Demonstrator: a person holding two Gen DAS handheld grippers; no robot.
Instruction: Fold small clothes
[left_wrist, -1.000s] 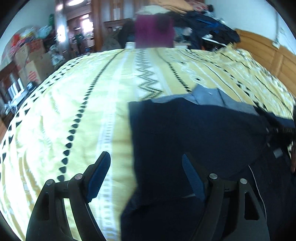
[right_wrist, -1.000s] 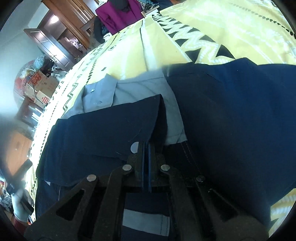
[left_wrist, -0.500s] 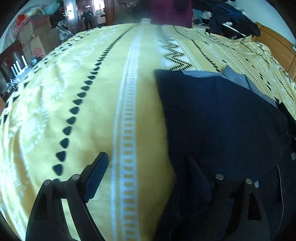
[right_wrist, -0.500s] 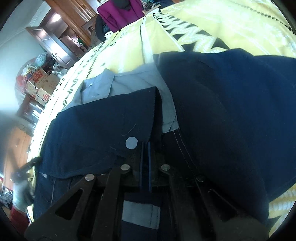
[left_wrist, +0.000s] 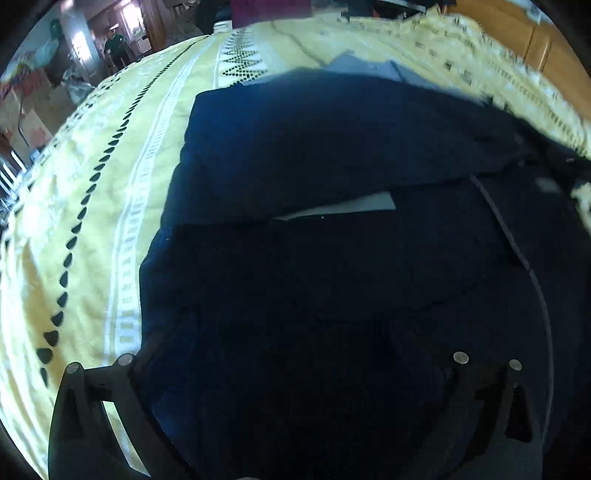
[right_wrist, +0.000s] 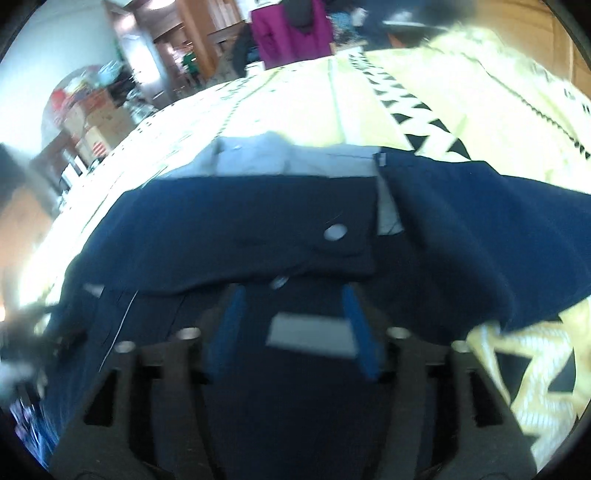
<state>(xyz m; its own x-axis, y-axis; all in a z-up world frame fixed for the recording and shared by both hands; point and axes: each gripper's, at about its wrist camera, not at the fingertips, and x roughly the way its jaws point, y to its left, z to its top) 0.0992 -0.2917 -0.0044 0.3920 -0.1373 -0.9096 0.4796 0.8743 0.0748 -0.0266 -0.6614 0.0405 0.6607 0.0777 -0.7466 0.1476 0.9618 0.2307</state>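
Note:
A dark navy shirt (left_wrist: 332, 147) with a grey collar (right_wrist: 258, 155) lies spread on the yellow patterned bedspread (left_wrist: 92, 184). One navy panel is folded across it, and a white button (right_wrist: 335, 232) shows near the panel's edge. My left gripper (left_wrist: 291, 332) hangs open low over the shirt's near part, its dark fingers hard to make out against the cloth. My right gripper (right_wrist: 295, 306) is open too, its blue pads (right_wrist: 231, 317) on either side of a grey label patch (right_wrist: 310, 334), just short of the folded panel's edge. Neither gripper holds anything.
The bedspread (right_wrist: 461, 110) runs on past the shirt to the left and far side. A magenta garment (right_wrist: 291, 33) hangs beyond the bed's far end. Cardboard boxes (right_wrist: 96, 122) stand at the left, and a wooden headboard (left_wrist: 535, 40) at the right.
My right gripper has opened and let go of the navy panel, which now lies flat. My left gripper has moved right, from the bedspread to over the shirt.

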